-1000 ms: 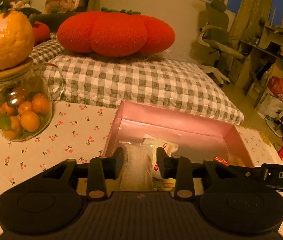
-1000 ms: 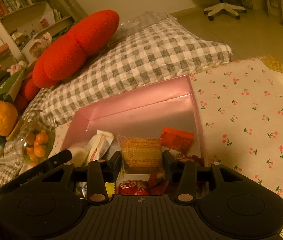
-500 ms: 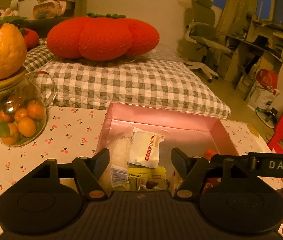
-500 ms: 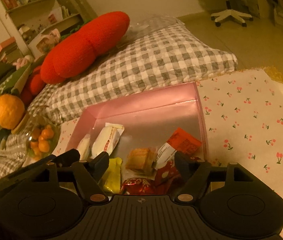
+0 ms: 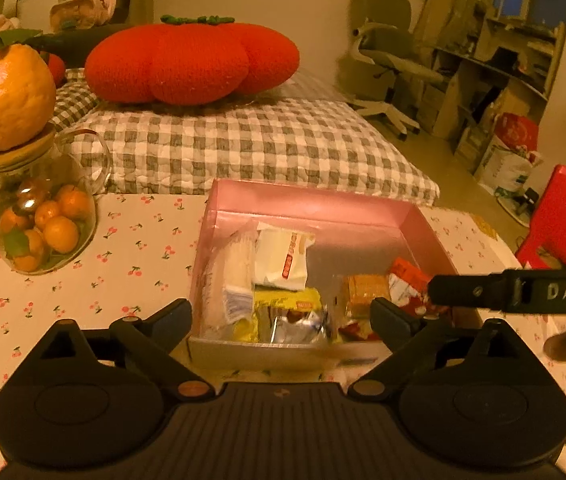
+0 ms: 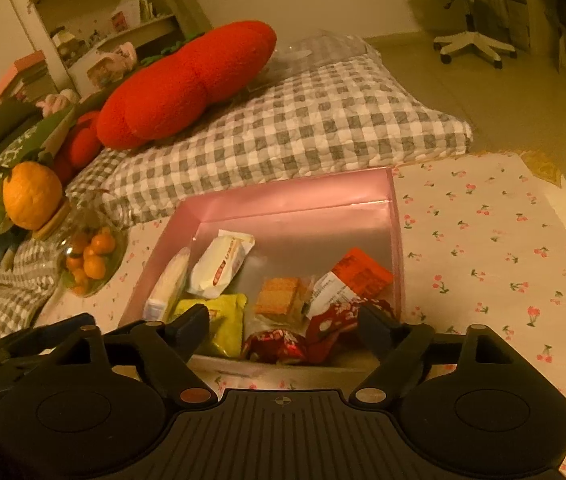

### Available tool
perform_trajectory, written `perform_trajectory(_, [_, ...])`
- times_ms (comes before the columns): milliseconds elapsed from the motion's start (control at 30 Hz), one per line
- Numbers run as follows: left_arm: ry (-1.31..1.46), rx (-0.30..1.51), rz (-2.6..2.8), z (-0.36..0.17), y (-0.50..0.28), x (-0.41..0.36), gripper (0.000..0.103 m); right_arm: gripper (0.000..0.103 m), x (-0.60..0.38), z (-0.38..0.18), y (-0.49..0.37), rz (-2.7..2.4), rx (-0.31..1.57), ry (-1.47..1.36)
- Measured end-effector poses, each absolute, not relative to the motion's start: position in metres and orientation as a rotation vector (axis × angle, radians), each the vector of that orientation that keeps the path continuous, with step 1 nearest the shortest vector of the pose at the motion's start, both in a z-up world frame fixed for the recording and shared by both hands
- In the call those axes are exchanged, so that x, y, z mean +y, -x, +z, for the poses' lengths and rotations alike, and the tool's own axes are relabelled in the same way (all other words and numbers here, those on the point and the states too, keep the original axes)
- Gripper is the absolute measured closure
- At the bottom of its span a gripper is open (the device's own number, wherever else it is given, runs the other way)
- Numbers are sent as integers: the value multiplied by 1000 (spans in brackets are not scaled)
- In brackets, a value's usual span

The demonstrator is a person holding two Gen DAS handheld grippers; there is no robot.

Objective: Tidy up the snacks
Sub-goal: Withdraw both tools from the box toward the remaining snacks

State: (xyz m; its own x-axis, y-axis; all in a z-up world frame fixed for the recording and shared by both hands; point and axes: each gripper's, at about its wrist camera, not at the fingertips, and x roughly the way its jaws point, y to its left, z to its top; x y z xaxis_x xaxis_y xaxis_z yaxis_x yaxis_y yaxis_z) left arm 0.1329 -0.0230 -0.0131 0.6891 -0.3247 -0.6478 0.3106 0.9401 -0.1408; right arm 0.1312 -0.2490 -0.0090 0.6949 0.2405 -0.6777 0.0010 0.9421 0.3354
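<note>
The left tongs stand spread wide with nothing pinched; their jaws have just been opening, and only the near wall of the pink box and the snacks beyond show through the gap. The right tongs are likewise spread and empty, jaws just opened, poised over the box's near edge.

Everything sits relative to that pink box on the cherry-print worktop. Inside it, along the left wall, lies a pale clear-wrapped stick; just right of it a white packet with a red label; toward the near wall a yellow packet; in the middle a clear-wrapped biscuit; by the right wall an orange-red packet and, nearer, crumpled red wrappers. The far half of the box floor is bare.

The step in hand looks like letting go and backing off. To do it well, I would keep both tongs wide until they are clear of the near wall, so a finger does not snag a wrapper or drag the light box. Lift before swinging sideways, since the two tongs are close together. The glass jar of oranges, left of the box, is well clear but worth avoiding.
</note>
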Motion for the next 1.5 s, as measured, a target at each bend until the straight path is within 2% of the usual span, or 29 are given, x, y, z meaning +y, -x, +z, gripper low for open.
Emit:
perform_trajectory(200, [-1,729,-356,-13,-122,-12,1,16,-253,-4,-115,155,789,-284])
perform_trajectory(833, [-69,747,-346,-24,-81,36,1,16,-261,-7,-62,196,786,-159])
perform_trajectory(1500, [-108,760,-417,-50,-49,62,1,16,-244,-46,-18,267,829,9])
